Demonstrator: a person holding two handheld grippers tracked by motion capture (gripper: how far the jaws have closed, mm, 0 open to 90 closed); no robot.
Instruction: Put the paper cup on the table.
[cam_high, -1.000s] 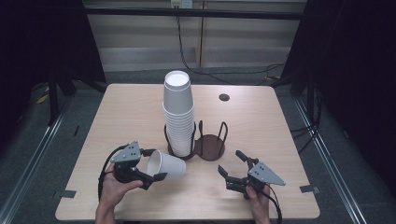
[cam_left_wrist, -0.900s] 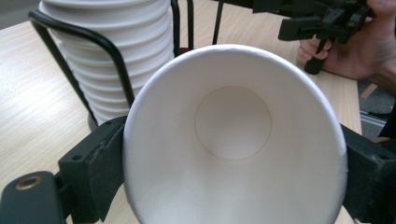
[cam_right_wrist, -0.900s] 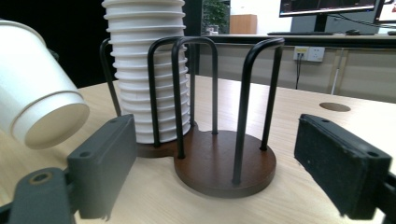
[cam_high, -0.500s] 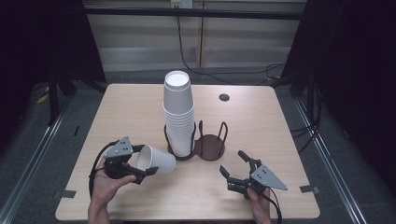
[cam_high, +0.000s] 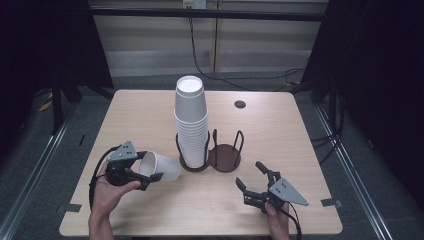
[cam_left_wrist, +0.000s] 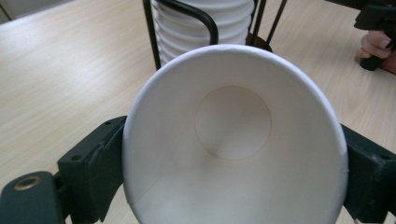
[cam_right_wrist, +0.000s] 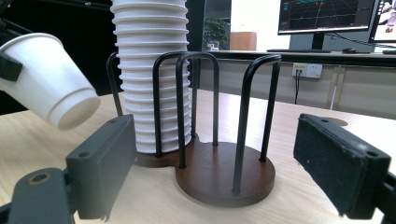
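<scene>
Left tool (cam_high: 142, 172), clamping a white paper cup (cam_high: 161, 167), is drifting toward the desk's (cam_high: 150, 115) left edge, away from the black wire holder (cam_high: 220, 150); right tool (cam_high: 255, 182) is idling open.

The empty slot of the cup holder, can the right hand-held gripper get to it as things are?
Probably yes. The right hand-held gripper is open and faces the empty slot across bare table. The cup stack fills the neighbouring slot, and the left hand-held gripper holds its paper cup off to the side.

Cup stack (cam_high: 191, 125) stands in the holder's (cam_high: 225, 156) left ring.
</scene>
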